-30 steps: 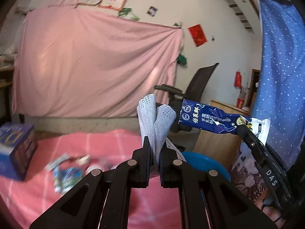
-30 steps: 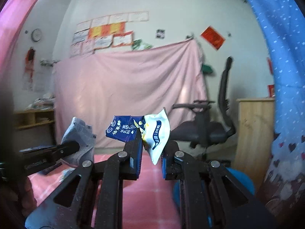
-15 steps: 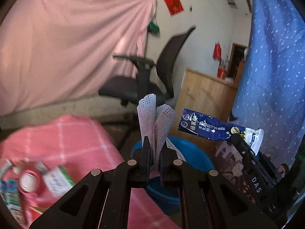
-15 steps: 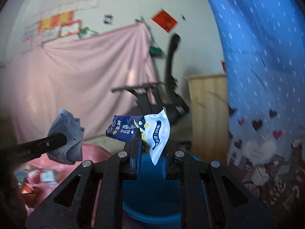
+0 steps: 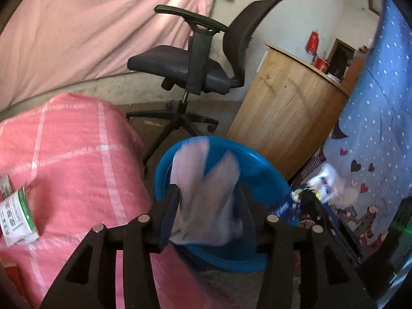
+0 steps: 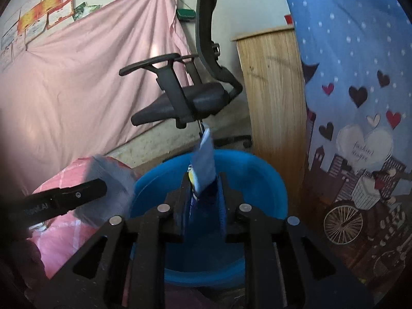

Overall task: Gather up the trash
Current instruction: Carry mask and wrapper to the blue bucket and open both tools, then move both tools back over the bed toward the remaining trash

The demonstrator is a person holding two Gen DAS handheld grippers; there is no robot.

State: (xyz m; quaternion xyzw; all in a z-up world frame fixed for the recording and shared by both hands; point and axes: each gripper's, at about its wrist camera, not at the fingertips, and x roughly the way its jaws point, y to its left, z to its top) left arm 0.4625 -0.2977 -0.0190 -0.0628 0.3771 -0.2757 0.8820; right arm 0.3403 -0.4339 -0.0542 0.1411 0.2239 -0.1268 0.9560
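You are holding both grippers over the blue tub [image 6: 270,177], fingers spread wide; the cloth [image 5: 203,195] and wrapper [image 6: 204,162] are sitting loose between them.

A black office chair [image 5: 203,59] stands before a pink sheet [image 5: 77,25]; right, a wooden cabinet [image 5: 285,108] and perhaps a blue curtain [image 6: 355,77].

The right hand-held gripper [image 6: 202,200] stands parted around a blurred blue wrapper [image 6: 203,162] above the near blue basin [image 6: 270,180].

Black left gripper [image 5: 207,198], silver screws; black right gripper [image 6: 203,193], slotted fingers
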